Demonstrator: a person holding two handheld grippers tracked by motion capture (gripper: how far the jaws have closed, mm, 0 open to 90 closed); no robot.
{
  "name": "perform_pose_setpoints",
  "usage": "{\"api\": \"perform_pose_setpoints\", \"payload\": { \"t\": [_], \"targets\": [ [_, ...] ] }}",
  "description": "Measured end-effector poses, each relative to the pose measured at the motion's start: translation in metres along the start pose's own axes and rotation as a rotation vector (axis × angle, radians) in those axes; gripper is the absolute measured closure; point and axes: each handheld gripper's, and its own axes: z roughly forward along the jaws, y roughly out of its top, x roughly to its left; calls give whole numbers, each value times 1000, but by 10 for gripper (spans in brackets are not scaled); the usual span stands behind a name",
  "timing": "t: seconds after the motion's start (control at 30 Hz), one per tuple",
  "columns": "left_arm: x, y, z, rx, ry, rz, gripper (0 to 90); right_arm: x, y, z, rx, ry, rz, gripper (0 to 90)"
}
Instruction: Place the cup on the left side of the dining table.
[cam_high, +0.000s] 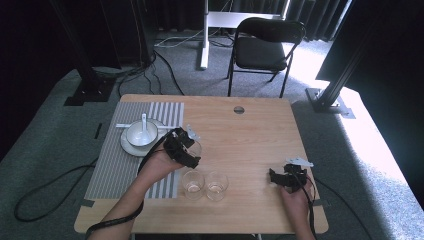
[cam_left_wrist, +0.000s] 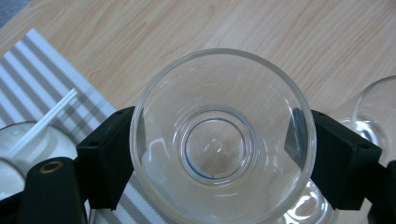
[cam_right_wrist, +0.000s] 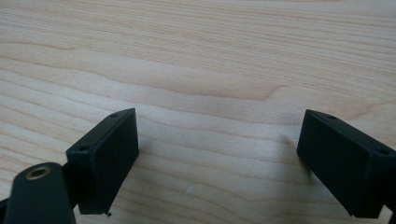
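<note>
over the wooden table (cam_high: 260, 135) we carry one glass (cam_left_wrist: 223, 140) clamped in the left gripper (cam_high: 186, 146), just beside the striped mat (cam_high: 107, 165); keep it level. right gripper (cam_right_wrist: 219, 158) gapes empty. count: one mat, one plate (cam_high: 126, 145), one bowl (cam_high: 136, 134), three glasses, one spoon (cam_high: 144, 125).

Both claws: matte black bodies, blocky rectangular jaw pads, a small screw hole near each pad's corners. Left claw (cam_high: 186, 145) has a black cable trailing back from it along the forearm. Right claw (cam_high: 278, 179) carries a grey three-cornered plate on top and a black cable running back behind it. Brass-ringed hole on a black lug beside each claw's left-hand pad. Forearms bare, no sleeves.
</note>
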Motion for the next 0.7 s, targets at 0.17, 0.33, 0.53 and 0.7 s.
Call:
{"api": "perform_pose_setpoints", "payload": {
  "t": [0.17,0.33,0.53,0.7],
  "targets": [
    [7,-9,-4,8,7,-12,186,0,0,0,0,0,1,121],
    [13,-18,-8,10,20,-24,186,0,0,0,-1,0,-1,121],
    [20,-28,-12,11,22,-46,186,0,0,0,0,0,1,121],
    [23,-36,-12,22,29,-54,186,0,0,0,0,0,4,121]
  ]
}}
